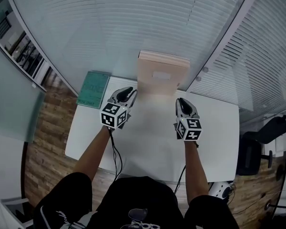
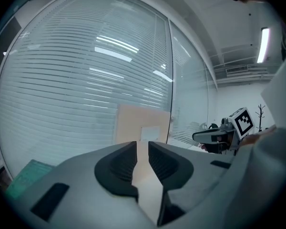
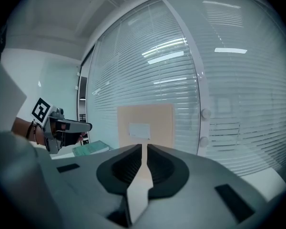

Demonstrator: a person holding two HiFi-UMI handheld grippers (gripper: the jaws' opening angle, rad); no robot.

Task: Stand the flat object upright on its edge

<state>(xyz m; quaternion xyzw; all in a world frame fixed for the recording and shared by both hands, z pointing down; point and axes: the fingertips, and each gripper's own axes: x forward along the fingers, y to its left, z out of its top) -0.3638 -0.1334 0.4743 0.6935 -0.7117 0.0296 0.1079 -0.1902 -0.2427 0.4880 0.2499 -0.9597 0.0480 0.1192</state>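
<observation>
Bench [image 1: 148, 147], white, carries a tan flat cardboard box [image 1: 162, 75] standing upright on its edge at the far side by the blinds [image 1: 109, 27], with a green book [image 1: 93, 88] lying flat to its left. The left gripper [image 1: 129, 91] and right gripper [image 1: 180, 102] are held short of the box, fingers narrow and empty.

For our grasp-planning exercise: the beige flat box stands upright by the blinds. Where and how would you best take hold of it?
Probably at its two upright side edges, coming in from left and right, fingers across its thickness. The beige flat box stands on the table with its broad face forward and its back close to the blinds, so the sides look freest.
</observation>
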